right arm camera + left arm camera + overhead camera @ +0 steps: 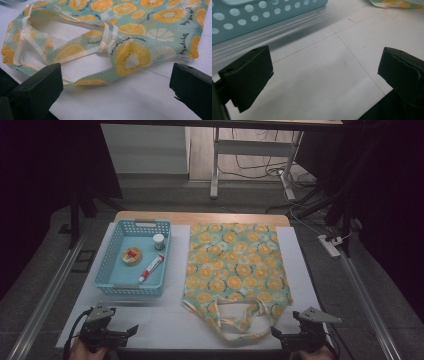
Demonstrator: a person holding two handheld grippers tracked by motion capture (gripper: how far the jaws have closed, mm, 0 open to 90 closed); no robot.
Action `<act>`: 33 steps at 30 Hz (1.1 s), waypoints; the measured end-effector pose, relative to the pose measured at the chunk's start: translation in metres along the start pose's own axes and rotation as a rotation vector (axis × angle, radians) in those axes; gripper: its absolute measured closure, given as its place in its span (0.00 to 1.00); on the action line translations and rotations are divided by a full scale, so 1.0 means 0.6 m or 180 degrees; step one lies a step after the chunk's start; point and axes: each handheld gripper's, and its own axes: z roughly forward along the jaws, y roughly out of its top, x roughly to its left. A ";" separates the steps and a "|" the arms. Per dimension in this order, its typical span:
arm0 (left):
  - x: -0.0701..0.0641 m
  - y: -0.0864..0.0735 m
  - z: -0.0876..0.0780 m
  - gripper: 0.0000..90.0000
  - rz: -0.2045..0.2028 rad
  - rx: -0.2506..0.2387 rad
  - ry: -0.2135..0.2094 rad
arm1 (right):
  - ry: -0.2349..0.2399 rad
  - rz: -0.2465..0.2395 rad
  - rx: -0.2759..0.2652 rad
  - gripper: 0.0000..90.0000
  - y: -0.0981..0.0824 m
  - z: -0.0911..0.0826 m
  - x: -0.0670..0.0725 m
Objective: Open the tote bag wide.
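1. Both grippers sit at the near edge of the surface (165, 325), one toward each near corner, each with its jaws spread wide and nothing between them.
2. The fruit-print bag (235, 270) lies flat on the right half of the surface. Its long axis runs from far edge to near edge, and its handles (240, 320) loop out toward the near edge.
3. Here is the relation that counts: the right gripper (277, 336) is plainly the nearer one. The handles lie just beside it, toward the middle of the near edge. In the right gripper view the handle loop (62, 55) lies just ahead of the jaws and toward their left side, not yet between them.
4. The left gripper (131, 330) is well apart from the bag. In the left gripper view it faces bare surface, the blue basket (262, 12) ahead to the left and just a corner of the bag (397, 3) far off to the right.
5. The basket (116, 287) occupies the left half, holding a tube (151, 268), a small jar (158, 241) and a round tin (132, 255).
6. Likely call: a short reach from the right gripper takes a handle first.
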 end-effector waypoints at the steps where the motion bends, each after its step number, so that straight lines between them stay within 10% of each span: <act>1: 0.000 0.000 0.001 0.00 0.0006 0.0009 0.0005 | 0.0000 0.0000 0.0000 0.00 0.000 0.000 0.000; 33: 0.002 0.000 0.003 0.00 0.0017 0.0036 -0.0092 | 0.0126 -0.0069 0.0077 0.00 0.003 0.004 0.002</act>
